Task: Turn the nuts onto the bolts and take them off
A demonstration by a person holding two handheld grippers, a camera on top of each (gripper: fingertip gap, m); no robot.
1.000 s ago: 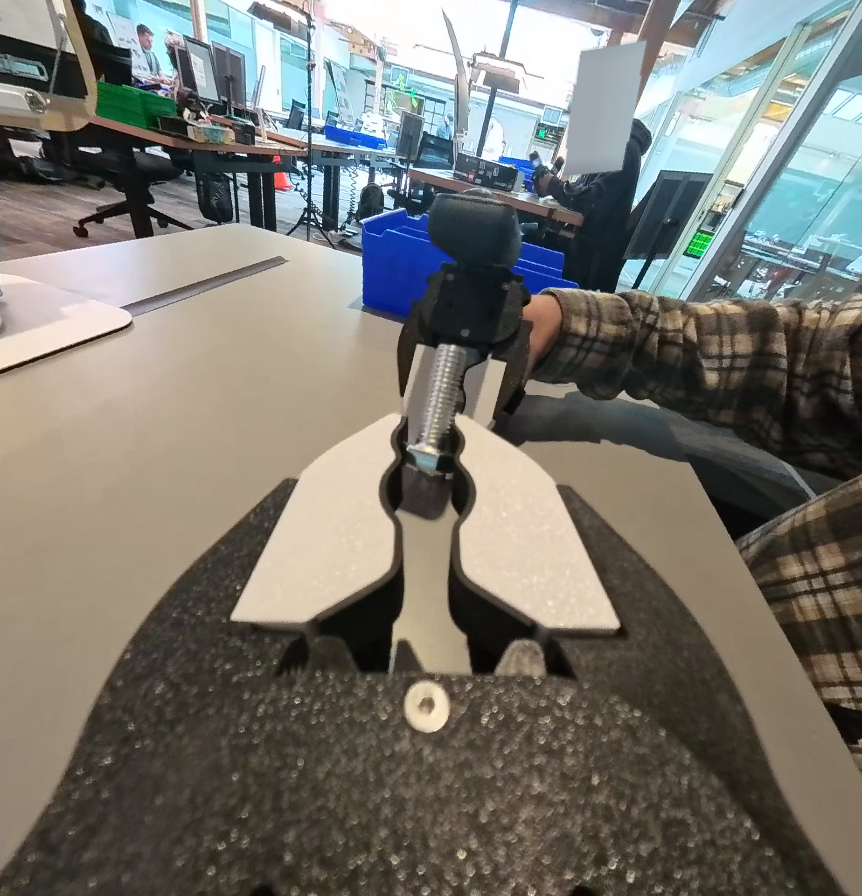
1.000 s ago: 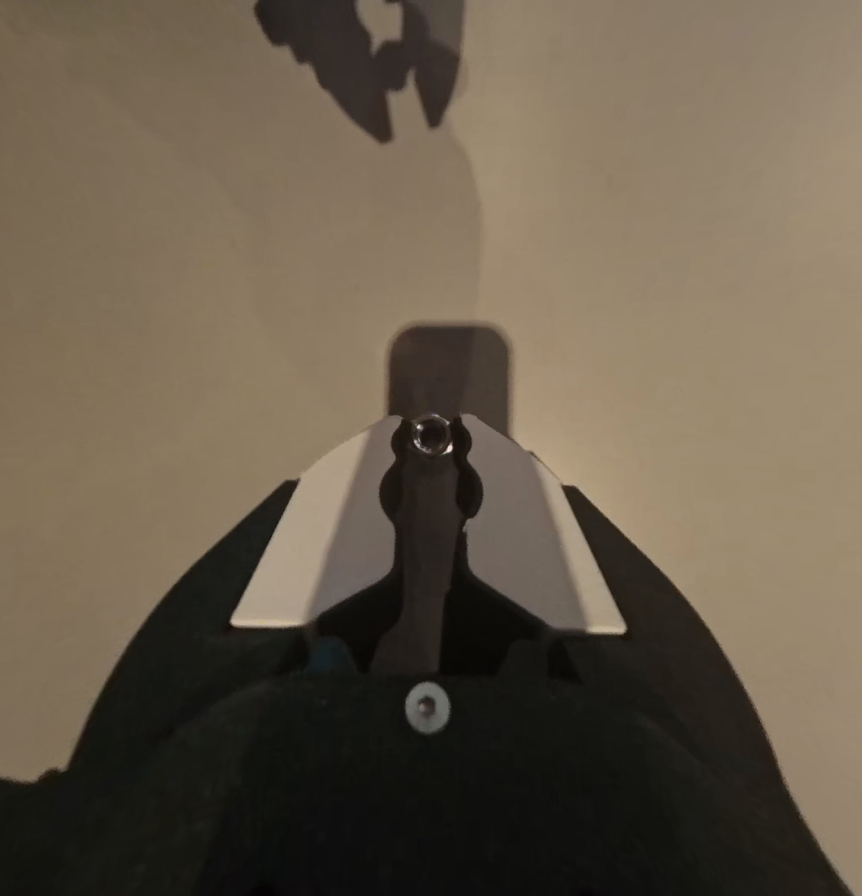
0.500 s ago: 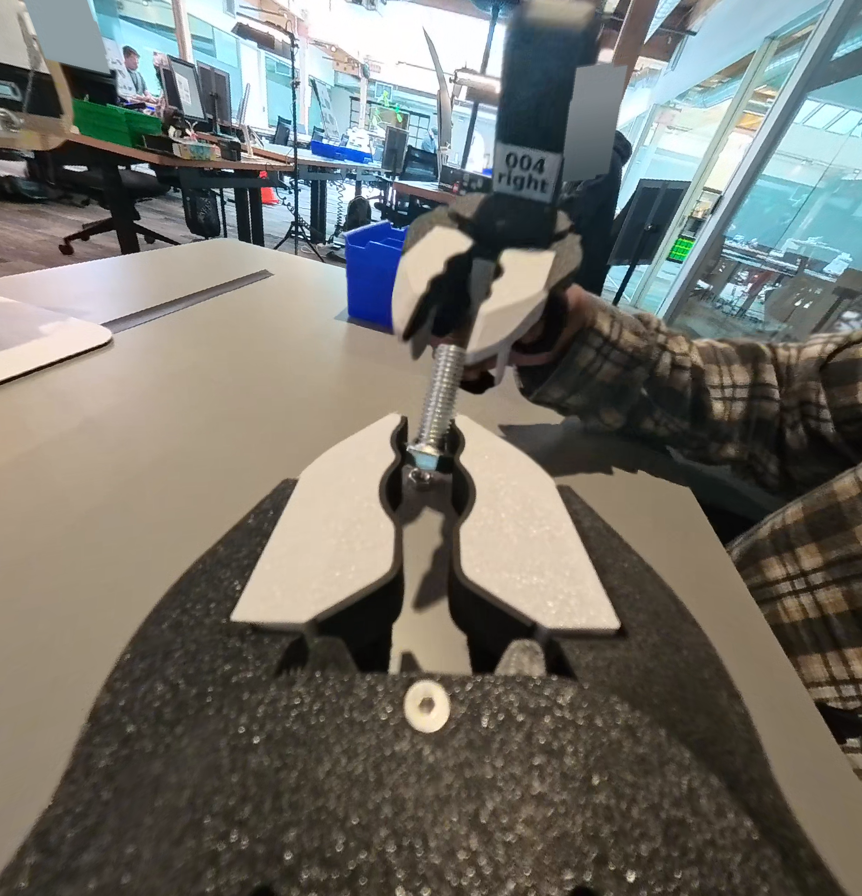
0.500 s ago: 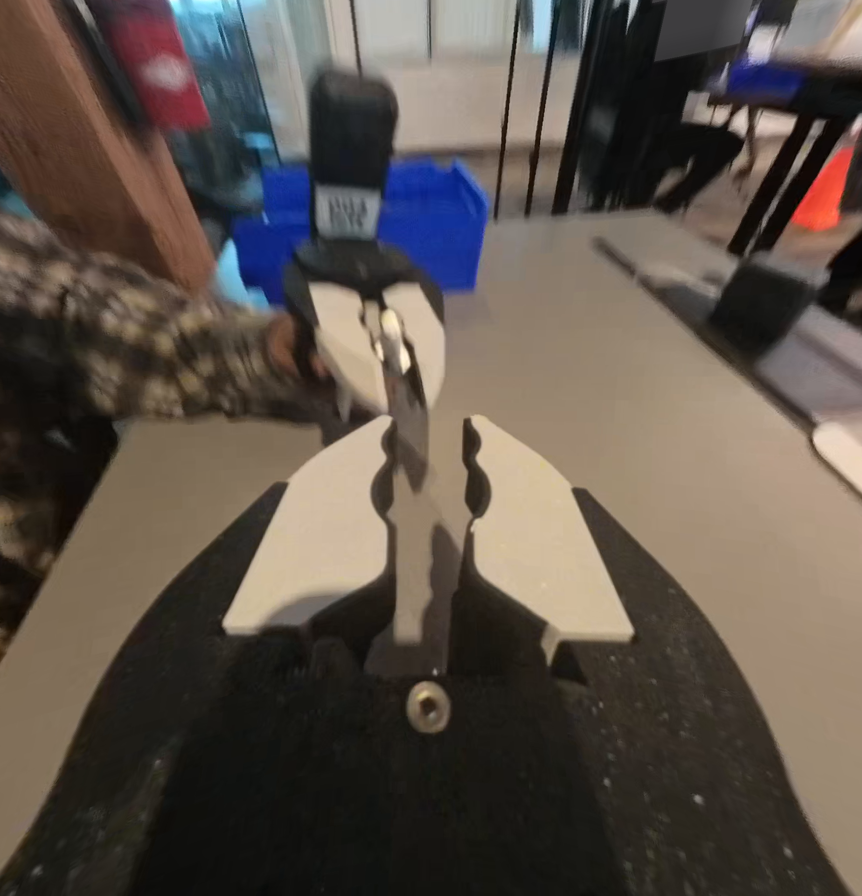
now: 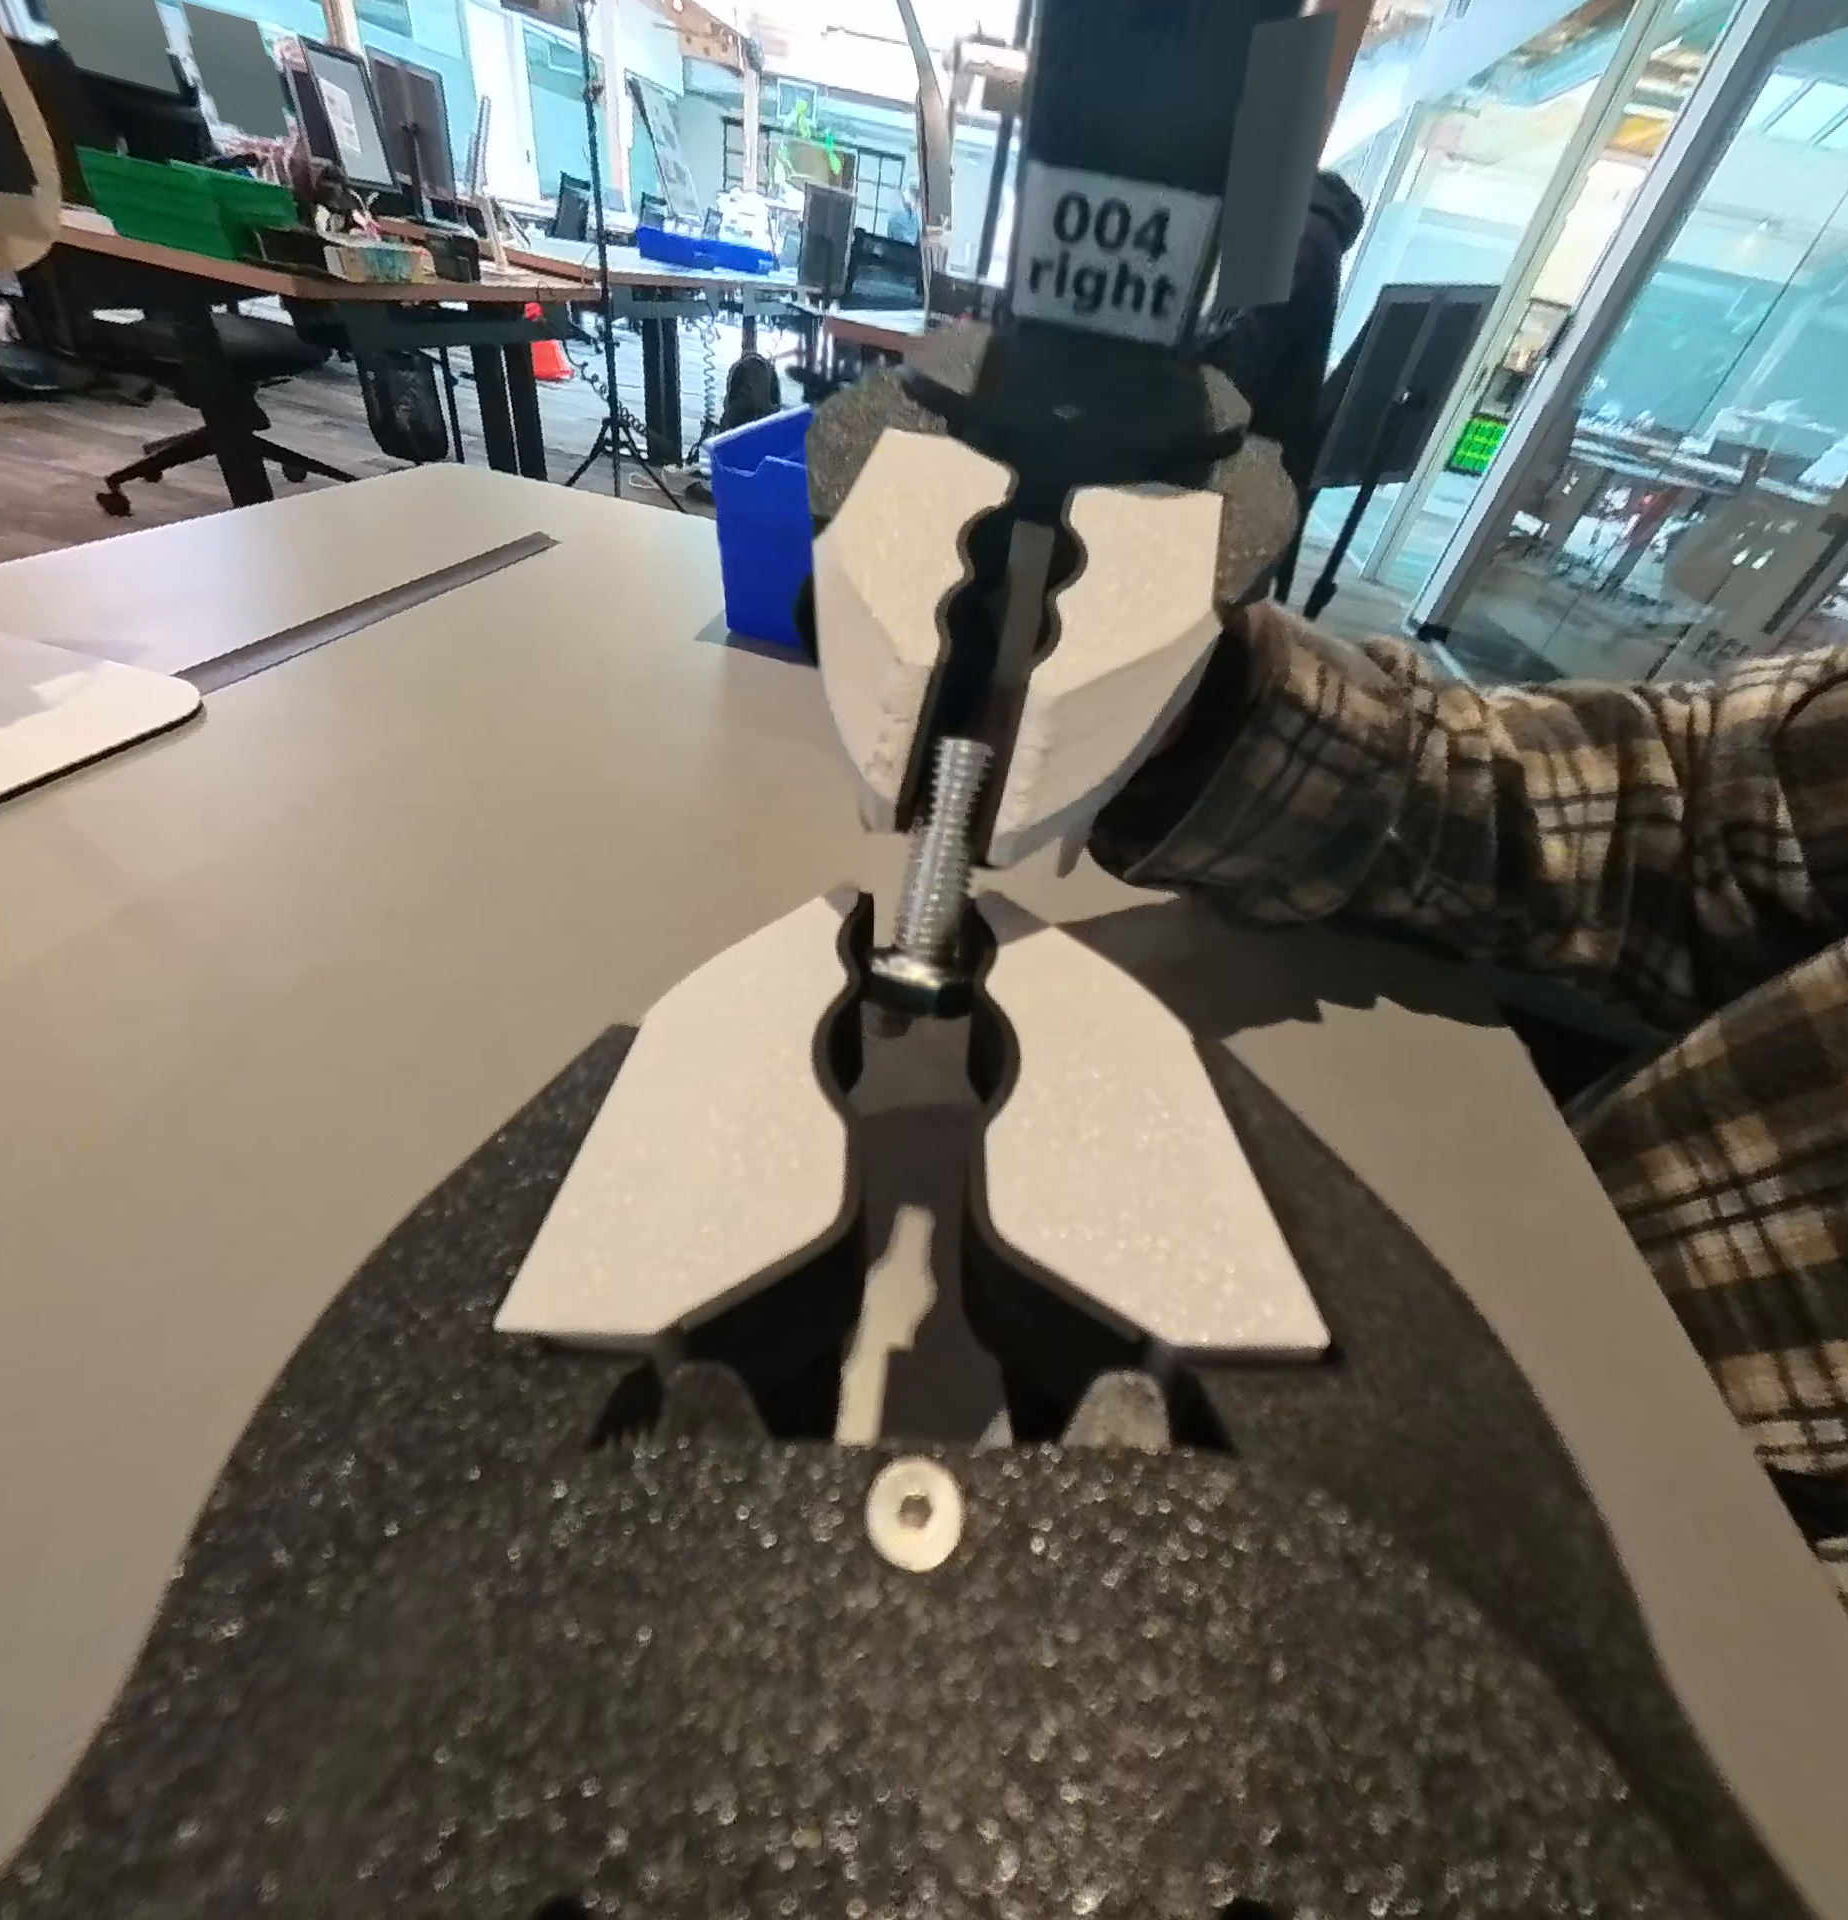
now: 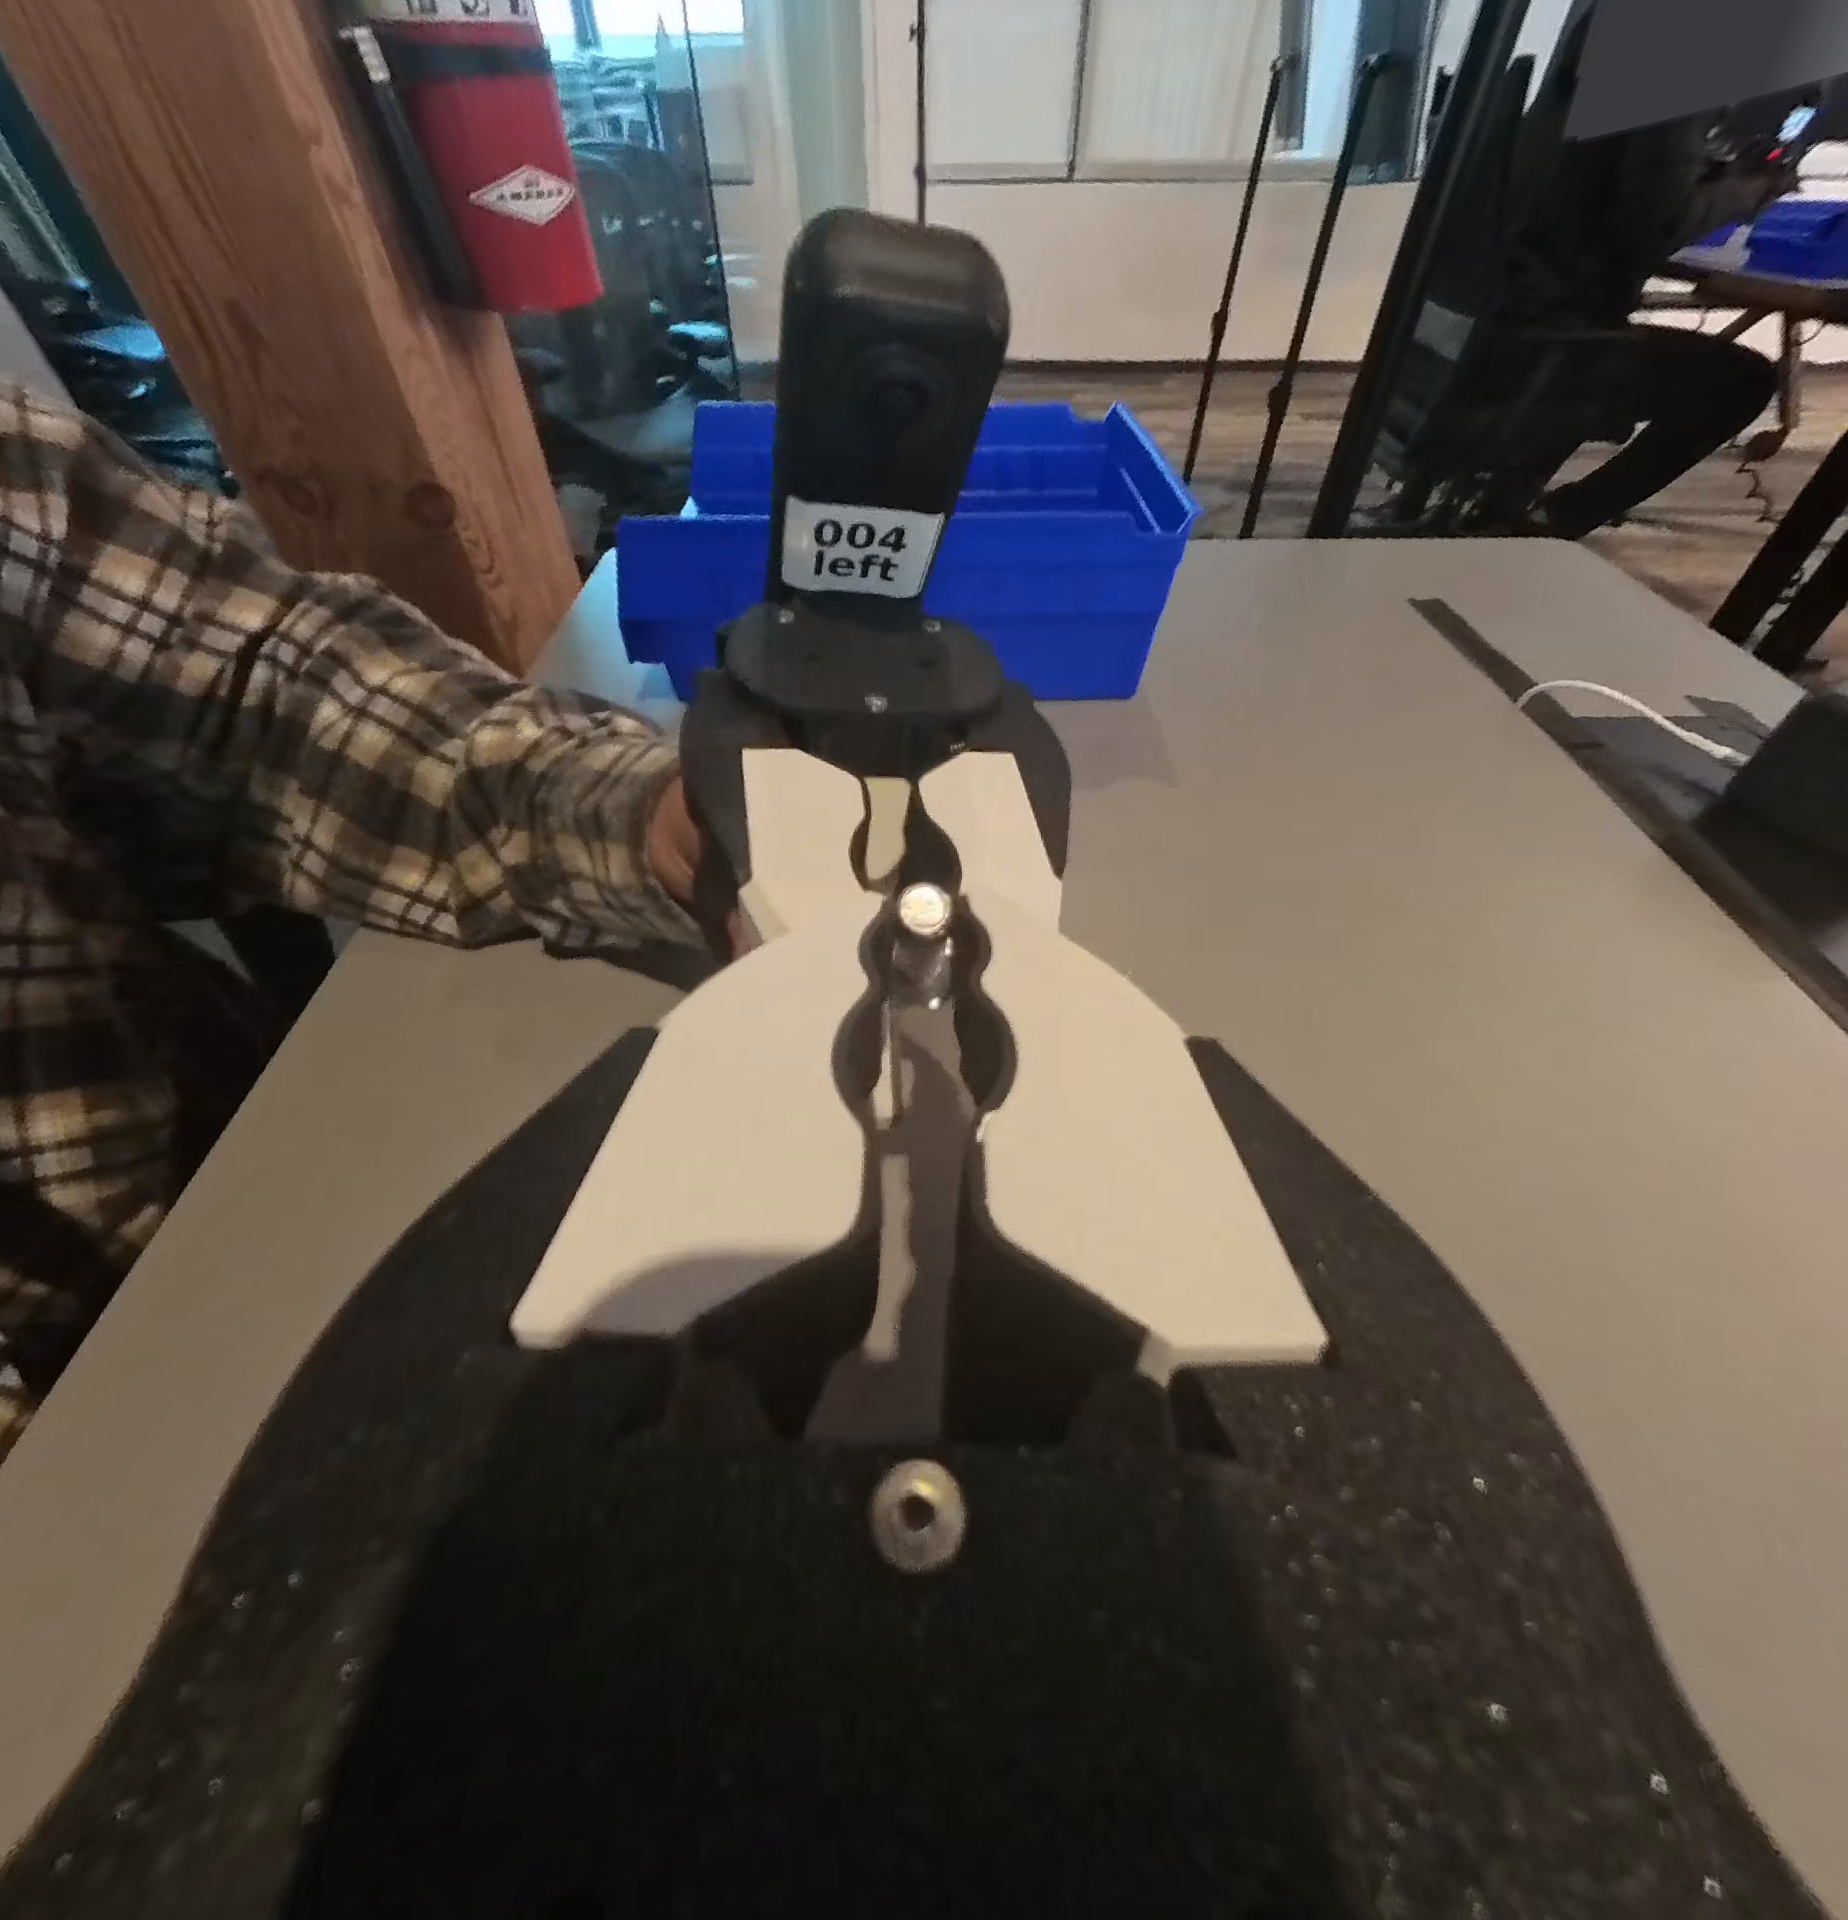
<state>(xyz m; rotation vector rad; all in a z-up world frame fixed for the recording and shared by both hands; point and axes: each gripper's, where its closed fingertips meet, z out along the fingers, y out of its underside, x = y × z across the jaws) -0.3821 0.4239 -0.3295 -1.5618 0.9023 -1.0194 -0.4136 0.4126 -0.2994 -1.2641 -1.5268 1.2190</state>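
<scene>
- The bolt (image 5: 935, 883) is held in the air above the table (image 5: 380, 831), spanning the gap between the two grippers, which face each other nose to nose.
- Its hex head is clenched in the tip notch of the left gripper (image 5: 915, 982). This is judged to be a grip on the flats, so that the bolt is kept from spinning.
- Its threaded end is enclosed by the fingers of the right gripper (image 5: 951, 831), which are drawn in close around the shank. No nut can be made out there: that spot is hidden between the fingers.
- In the right wrist view the bolt (image 6: 925, 961) is seen almost end-on, lodged in the notches of the right gripper (image 6: 925, 935), with the left gripper (image 6: 899, 862) directly beyond it.
- The long axis runs from the head, at the left gripper, up and away to the thread tip, and leans slightly off upright. It lies close to the line through both grippers, presumably so that a wrist roll is turned about the thread itself.
- A misaligned axis is judged the main risk, since a nut would then cross-thread or bind.
- Beyond the bolt a blue bin (image 5: 759, 551) stands on the table; beside the bolt a plaid sleeve (image 5: 1522, 810) reaches in behind the right gripper.
</scene>
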